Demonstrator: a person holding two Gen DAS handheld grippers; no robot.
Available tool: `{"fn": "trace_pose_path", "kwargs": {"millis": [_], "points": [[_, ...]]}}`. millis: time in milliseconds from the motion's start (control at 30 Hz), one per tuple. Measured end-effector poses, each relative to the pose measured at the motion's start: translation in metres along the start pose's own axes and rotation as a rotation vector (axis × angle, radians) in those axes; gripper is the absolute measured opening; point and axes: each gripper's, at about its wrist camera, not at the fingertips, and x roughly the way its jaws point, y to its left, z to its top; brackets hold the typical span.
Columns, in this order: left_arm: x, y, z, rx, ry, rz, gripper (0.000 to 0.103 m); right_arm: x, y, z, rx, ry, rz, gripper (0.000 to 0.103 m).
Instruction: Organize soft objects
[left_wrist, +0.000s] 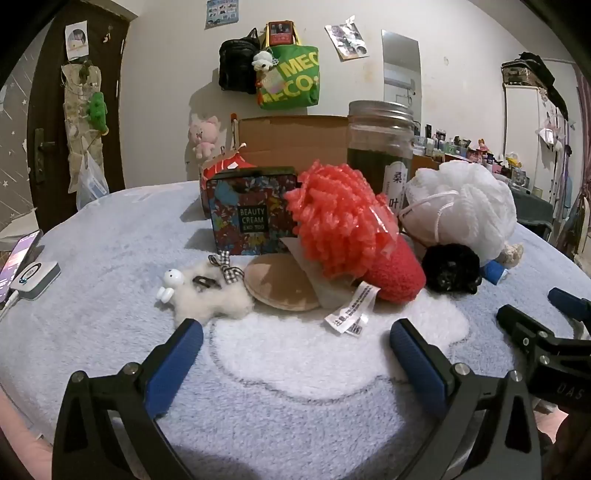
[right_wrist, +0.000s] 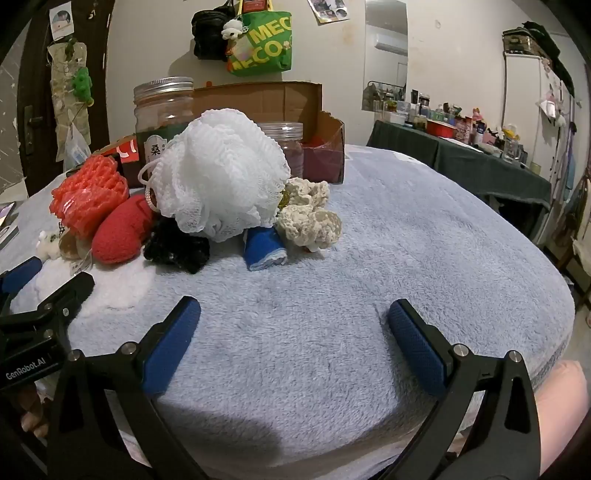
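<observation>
In the left wrist view, the left gripper (left_wrist: 295, 332) is hovering with jaws wide apart and empty, near the red mop glove (left_wrist: 354, 236) lying ahead on the blue blanket (left_wrist: 110, 295). In the right wrist view, the right gripper (right_wrist: 293, 314) is gaping empty too, the white bath pouf (right_wrist: 218, 173) sitting farther off to the left.

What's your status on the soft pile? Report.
Left gripper open, empty. Right gripper open, empty. White mesh pouf untouched atop pile, glass jar right behind it.
</observation>
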Motion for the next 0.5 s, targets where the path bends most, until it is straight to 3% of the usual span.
{"fn": "trace_pose_path", "kwargs": {"millis": [500], "points": [[0.0000, -0.0001, 0.0000, 0.002, 0.001, 0.001, 0.103, -0.0008, 0.0002, -0.0005, -0.001, -0.005, -0.001, 0.103]]}}
